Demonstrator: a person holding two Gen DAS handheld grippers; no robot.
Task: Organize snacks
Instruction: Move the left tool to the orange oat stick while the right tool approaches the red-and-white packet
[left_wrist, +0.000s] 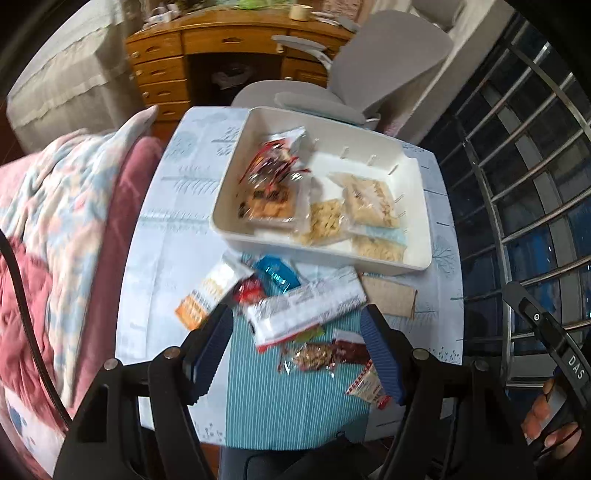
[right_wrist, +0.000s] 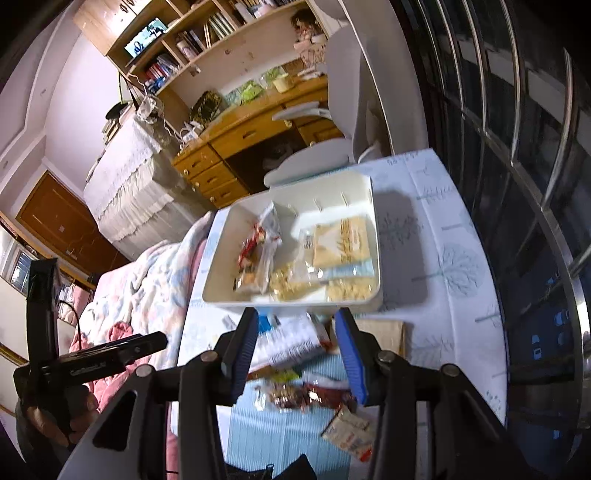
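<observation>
One white tray (left_wrist: 229, 218) is seen on the table (left_wrist: 162, 221), and every place here is told from that tray. Inside it, about five snack bags are counted: two red-and-clear ones (left_wrist: 271, 162) on its left side and three pale cracker bags (left_wrist: 371, 201) on its right side. In front of the tray, about seven loose snack packs (left_wrist: 306, 306) are spread on a striped blue mat (left_wrist: 280, 406). The left tongs (left_wrist: 295, 345) are held open above these packs, nothing gripped. The right tongs (right_wrist: 297, 354) are held open too, just before the tray, nothing gripped.
</observation>
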